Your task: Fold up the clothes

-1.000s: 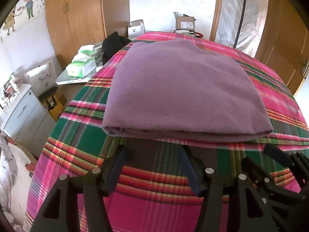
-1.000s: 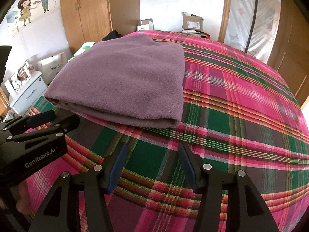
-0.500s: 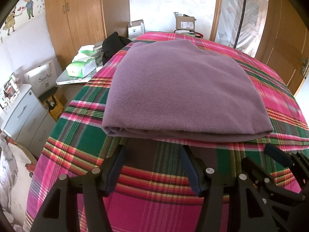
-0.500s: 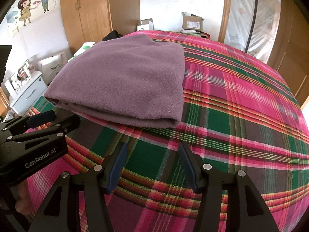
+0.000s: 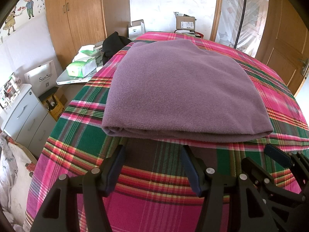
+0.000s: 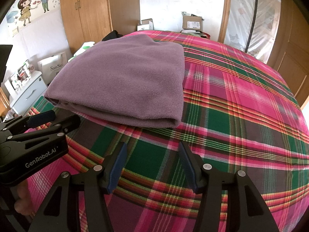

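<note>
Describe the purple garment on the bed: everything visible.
The purple garment looks like soft, matte fleece, folded into a flat, roughly rectangular stack. Layered edges show at its near-left corner; the near edge is rounded. It lies on the plaid bedspread, towards the bed's left side. Neither hand-held gripper touches it; both sit open just short of its near edge.

one folded purple fleece garment [image 5: 183, 89] on one pink and green plaid bedspread [image 5: 81, 135]. two black two-finger grippers: left gripper [image 5: 152, 166], right gripper [image 6: 151, 164], both with fingers spread, nothing between them. two green and white tissue packs [image 5: 82, 67] on one white side table [image 5: 65, 81]. one white paper bag [image 5: 41, 77]. one grey drawer unit [image 5: 23, 116]. two cardboard boxes: brown one [image 5: 185, 22], white one [image 5: 136, 30]. one black cloth heap [image 5: 114, 42].
</note>
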The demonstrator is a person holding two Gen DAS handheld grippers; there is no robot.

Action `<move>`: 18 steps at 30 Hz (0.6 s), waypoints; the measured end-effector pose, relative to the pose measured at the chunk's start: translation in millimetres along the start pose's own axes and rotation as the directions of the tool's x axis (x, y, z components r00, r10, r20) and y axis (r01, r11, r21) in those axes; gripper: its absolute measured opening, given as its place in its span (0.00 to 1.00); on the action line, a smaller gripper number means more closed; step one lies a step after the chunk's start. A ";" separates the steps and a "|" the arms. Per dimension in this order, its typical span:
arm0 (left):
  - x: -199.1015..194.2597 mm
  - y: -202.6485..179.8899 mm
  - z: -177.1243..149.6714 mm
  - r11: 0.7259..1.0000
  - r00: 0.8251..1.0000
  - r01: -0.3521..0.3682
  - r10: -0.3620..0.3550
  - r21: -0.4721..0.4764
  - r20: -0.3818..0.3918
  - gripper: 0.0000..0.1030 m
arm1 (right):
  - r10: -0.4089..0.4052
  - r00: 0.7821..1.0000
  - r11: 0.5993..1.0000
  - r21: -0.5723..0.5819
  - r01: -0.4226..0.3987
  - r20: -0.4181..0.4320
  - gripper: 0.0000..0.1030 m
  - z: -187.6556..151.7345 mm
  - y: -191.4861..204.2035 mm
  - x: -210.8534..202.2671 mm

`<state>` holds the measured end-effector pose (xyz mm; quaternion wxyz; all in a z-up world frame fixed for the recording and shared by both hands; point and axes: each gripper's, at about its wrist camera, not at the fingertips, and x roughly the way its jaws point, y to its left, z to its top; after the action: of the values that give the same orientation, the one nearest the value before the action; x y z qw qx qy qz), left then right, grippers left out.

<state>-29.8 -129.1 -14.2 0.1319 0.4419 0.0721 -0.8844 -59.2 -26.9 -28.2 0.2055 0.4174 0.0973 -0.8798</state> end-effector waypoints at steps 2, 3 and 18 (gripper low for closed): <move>-0.1 0.0 0.0 1.000 1.000 0.000 0.000 0.000 -0.001 0.58 | 0.000 1.000 1.000 0.000 0.000 0.000 0.56 0.0 0.1 0.0; -0.1 0.2 -0.1 1.000 1.000 0.000 0.000 0.000 -0.002 0.58 | 0.000 1.000 1.000 0.000 0.000 0.000 0.56 0.1 -0.1 0.1; 0.4 0.5 0.6 1.000 1.000 0.000 0.000 0.002 0.007 0.58 | 0.000 1.000 1.000 0.000 0.000 0.000 0.56 0.4 -0.1 0.8</move>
<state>-30.3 -129.8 -14.1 0.1317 0.4390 0.0710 -0.8859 -60.0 -27.2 -28.6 0.2054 0.4173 0.0971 -0.8799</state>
